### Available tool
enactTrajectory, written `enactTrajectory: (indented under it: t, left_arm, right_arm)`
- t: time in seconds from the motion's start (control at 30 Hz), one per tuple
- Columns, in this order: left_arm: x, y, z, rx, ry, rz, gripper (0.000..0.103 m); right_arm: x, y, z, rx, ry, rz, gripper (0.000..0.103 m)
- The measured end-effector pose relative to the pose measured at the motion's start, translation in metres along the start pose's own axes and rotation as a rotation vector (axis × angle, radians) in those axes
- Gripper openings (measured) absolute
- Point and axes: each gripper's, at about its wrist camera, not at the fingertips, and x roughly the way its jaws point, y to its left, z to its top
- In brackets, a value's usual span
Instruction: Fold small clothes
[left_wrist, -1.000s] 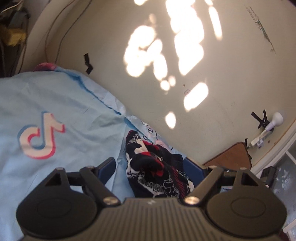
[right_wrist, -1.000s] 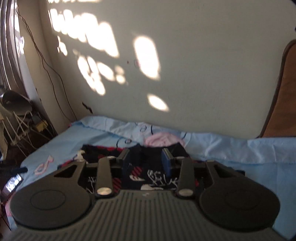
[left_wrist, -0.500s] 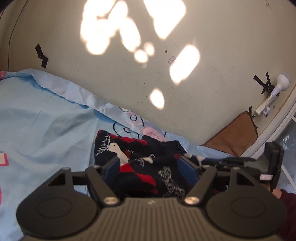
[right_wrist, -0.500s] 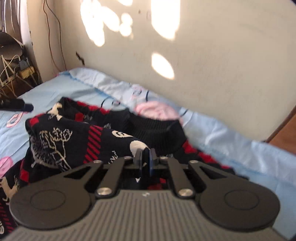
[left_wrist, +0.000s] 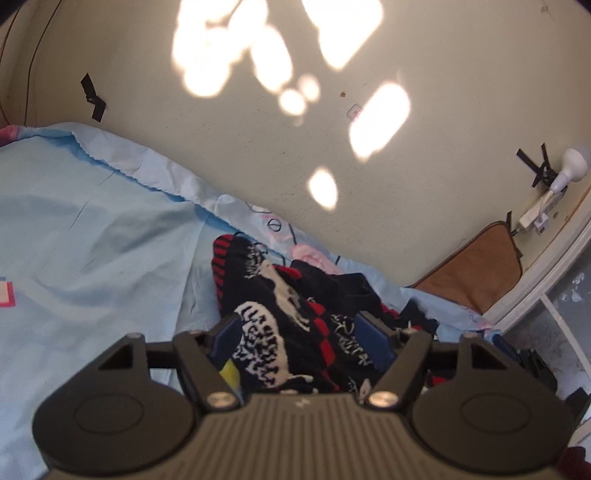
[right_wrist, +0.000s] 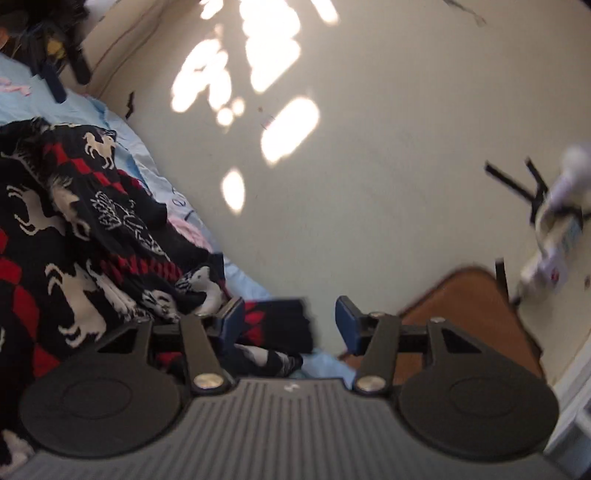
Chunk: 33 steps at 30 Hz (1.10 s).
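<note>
A black knitted garment (left_wrist: 295, 317), patterned with white horses and red checks, lies crumpled on a bed covered by a pale blue sheet (left_wrist: 92, 240), close to the bed's edge along the cream wall (left_wrist: 369, 221). No clear long axis can be read from the heap, though in the left wrist view it stretches from the near foreground away toward the wall, a red-striped ribbed hem (left_wrist: 225, 258) at its far end.

The left hand-held gripper (left_wrist: 301, 332) stands spread over the bundle, its blue pads flanking the cloth; whether they press on it cannot be told. The right hand-held gripper (right_wrist: 290, 321) has just been opening and its jaws stand apart, a dark fold of the garment (right_wrist: 74, 240) lying beneath the gap and beside the left pad, not pinched.

A scrap of pink fabric (left_wrist: 310, 254) peeks out between garment and wall. A brown headboard (left_wrist: 476, 273) stands at the bed's far corner, below a white lamp (left_wrist: 569, 166) taped to the sunlit wall.
</note>
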Motion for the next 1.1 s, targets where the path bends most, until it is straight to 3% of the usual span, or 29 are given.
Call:
enactTrajectory:
  t: [0.17,0.23,0.27,0.3,0.37,0.5,0.6,0.67,0.73,0.8,0.9,0.97,1.1]
  left_arm:
    - [0.026,-0.006,-0.009,0.012,0.093,0.039,0.072]
    - [0.038,-0.008,-0.013,0.022,0.112,0.087,0.057]
    - [0.042,-0.008,-0.015,0.031,0.118,0.114,0.031]
    - [0.043,-0.007,-0.015,0.037,0.112,0.142,0.014]
    - [0.038,0.0,-0.013,0.003,0.103,0.129,0.011]
    - [0.026,0.017,-0.011,-0.065,0.068,0.138,0.01]
    - [0.02,0.027,-0.01,-0.101,0.061,0.129,0.01]
    - [0.014,0.037,-0.008,-0.144,0.034,0.116,0.01]
    - [0.01,0.054,-0.009,-0.223,0.013,0.087,0.01]
    - [0.014,0.068,-0.013,-0.286,0.028,0.066,0.01]
    - [0.018,0.072,-0.018,-0.302,0.027,0.056,0.014]
    - [0.015,0.069,-0.017,-0.293,0.025,0.066,0.016]
    - [0.009,0.06,-0.016,-0.268,0.002,0.079,0.039]
  right_arm:
    - [-0.004,-0.055,-0.002,0.388,0.078,-0.008,0.056]
    - [0.009,-0.07,0.0,0.523,0.131,0.035,0.056]
    - [0.018,-0.076,0.001,0.575,0.165,0.055,0.056]
    - [0.032,-0.079,0.002,0.633,0.212,0.073,0.056]
    - [0.06,-0.076,0.0,0.725,0.303,0.086,0.056]
    - [0.121,-0.084,-0.025,0.959,0.424,0.128,0.054]
    - [0.145,-0.082,-0.031,1.023,0.501,0.161,0.003]
    - [0.136,-0.082,-0.018,1.008,0.419,0.132,0.003]
    - [0.112,-0.089,-0.008,1.038,0.327,0.157,0.003]
    - [0.09,-0.09,-0.004,1.058,0.291,0.184,0.003]
    - [0.078,-0.079,0.0,0.966,0.33,0.204,0.007]
    - [0.081,-0.075,-0.007,0.994,0.377,0.23,0.011]
    - [0.1,-0.068,-0.025,1.067,0.455,0.247,0.021]
